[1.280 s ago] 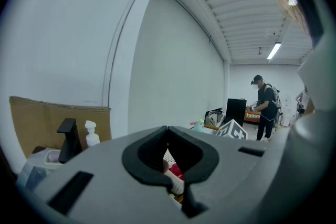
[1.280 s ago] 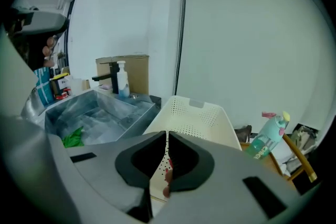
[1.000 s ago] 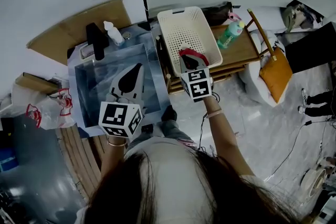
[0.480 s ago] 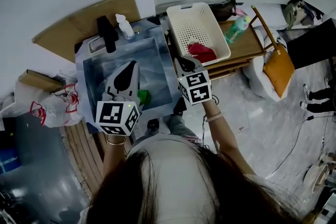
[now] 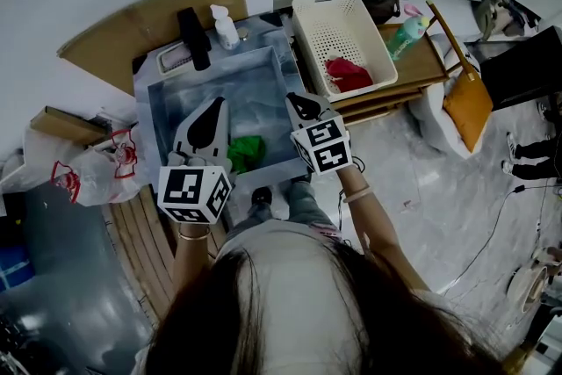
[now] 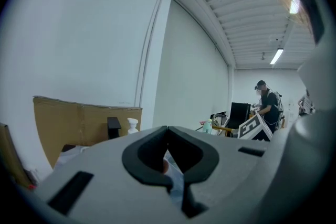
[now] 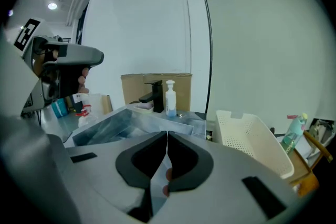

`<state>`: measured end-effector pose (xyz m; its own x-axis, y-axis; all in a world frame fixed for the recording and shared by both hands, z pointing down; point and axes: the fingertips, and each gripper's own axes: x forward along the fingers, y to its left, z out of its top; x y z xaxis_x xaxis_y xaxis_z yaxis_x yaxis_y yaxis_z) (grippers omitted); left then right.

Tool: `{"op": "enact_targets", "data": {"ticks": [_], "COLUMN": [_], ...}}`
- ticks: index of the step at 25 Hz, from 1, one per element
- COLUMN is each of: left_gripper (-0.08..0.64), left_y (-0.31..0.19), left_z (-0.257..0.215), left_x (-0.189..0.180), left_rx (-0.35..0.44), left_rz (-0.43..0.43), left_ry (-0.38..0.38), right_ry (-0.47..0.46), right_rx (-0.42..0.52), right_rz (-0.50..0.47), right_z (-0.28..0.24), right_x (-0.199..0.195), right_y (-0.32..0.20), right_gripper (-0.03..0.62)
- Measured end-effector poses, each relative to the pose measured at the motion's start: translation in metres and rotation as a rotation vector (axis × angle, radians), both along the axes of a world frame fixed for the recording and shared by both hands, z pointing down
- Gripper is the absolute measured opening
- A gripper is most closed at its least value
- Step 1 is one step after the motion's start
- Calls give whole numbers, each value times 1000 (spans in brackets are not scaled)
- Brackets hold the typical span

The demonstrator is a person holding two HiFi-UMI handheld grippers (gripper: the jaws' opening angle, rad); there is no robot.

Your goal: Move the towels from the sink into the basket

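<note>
A red towel lies in the white perforated basket on a wooden stand to the right of the sink. A green towel lies crumpled in the sink's near part, between my two grippers. My left gripper hovers over the sink's left half, shut and empty; its jaws meet at the tips. My right gripper hangs over the sink's right edge, shut, with nothing in it. In the right gripper view the basket stands to the right and the sink ahead.
A black faucet and a white soap bottle stand at the sink's back edge. A green bottle sits beside the basket. An orange bag hangs at the right, a plastic bag lies at the left. A person stands far off.
The red towel, which hung at my right gripper over the basket, now lies in the basket. My right gripper has come back left to the sink's edge. The green towel has come into sight.
</note>
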<state>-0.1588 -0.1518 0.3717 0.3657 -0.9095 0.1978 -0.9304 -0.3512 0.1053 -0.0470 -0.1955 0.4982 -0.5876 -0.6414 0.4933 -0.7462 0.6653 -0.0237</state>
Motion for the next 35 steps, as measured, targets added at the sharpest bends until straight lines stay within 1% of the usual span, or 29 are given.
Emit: {"op": "enact_targets", "data": {"ticks": [7,19,30,32,35], "left_gripper": [9,9,9,9,8], "left_y": [15,34,50,53,56], "left_z": [7,23,39,41,43], "left_x": [-25,-64,-94,-99,-105], "left_rx": [-13,-34,-59,-61,-65], "left_rz": [1,-17,-75,-88,-103], "left_ry": [8,16,39,41,41], "right_ry": [19,104,200,229,257], "right_rx": [-14,-64,-115,-148,-194], "right_rz": [-52,-190,-381,-417,-470], "right_z": [5,34,74,85,95], "right_x": [-34,-84,-127,-132,-139], "right_y": [19,43,62,67,75], "right_gripper": [28,29,32,36,67]}}
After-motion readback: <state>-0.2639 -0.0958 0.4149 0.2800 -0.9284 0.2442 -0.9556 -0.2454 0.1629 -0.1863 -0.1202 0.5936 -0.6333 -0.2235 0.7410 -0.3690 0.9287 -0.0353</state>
